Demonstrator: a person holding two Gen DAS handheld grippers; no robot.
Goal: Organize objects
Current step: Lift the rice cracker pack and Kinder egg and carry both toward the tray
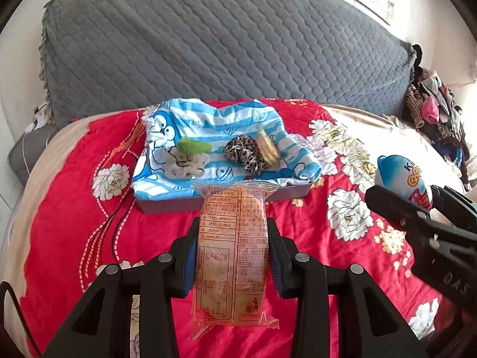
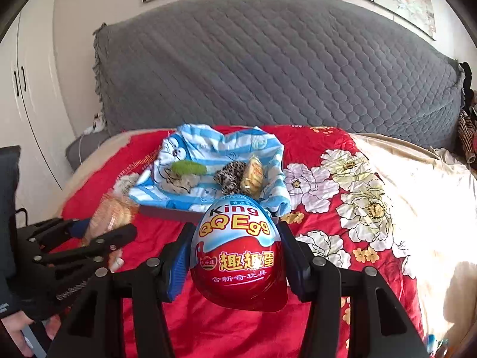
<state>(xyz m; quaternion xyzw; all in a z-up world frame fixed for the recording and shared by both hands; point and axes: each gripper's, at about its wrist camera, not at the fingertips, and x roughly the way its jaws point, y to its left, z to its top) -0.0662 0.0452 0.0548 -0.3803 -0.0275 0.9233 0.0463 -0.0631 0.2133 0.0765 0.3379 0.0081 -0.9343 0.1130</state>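
Gripping a snack packet (image 1: 231, 247) in the part-closed left claw (image 1: 232, 240), right claw (image 2: 238, 256) clamped around a toy egg (image 2: 238, 250)

Black plastic tongs (image 1: 232, 256) with blue ribbed pads (image 2: 176, 271), silver rivets and a dark sleeve (image 2: 9, 298).

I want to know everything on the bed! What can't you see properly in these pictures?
- Tray: mostly hidden under the striped cloth, both views.
- Snack packet: blurred in the right view.
- Toy egg: its lower part is hidden by the right gripper in the left view.
- Clothes pile: too small.
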